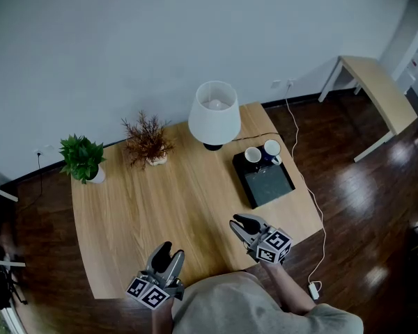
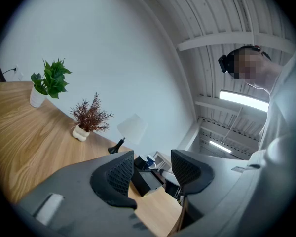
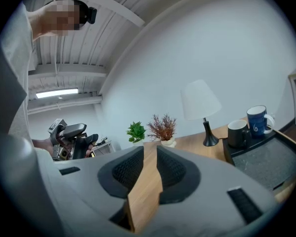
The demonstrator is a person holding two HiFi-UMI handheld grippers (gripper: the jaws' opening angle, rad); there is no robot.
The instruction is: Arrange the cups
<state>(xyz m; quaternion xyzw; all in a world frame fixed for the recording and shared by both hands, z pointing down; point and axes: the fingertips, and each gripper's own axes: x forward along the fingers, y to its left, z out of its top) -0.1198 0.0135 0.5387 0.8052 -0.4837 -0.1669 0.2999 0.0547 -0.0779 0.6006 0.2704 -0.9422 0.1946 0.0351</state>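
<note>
ahead of right claw (image 1: 242, 223), slightly to its right, black cup (image 1: 253, 154) and blue cup (image 1: 272, 147) stand side by side at far end of tray (image 1: 268, 185) on desk (image 1: 160, 207). neither grasped; arranging seemingly not begun. right claw narrowly parted, empty; left claw (image 1: 168, 250) released, empty.

A black cup (image 1: 253, 155) and a blue cup (image 1: 272, 148) stand upright side by side on the dark tray (image 1: 268, 186).

Dim, cool-toned head view, glare patches on dark floor (image 1: 366, 178) at right, gripper views — fisheye-bent, black-vignetted corners, ceiling strip light (image 2: 244, 100) blown out
</note>
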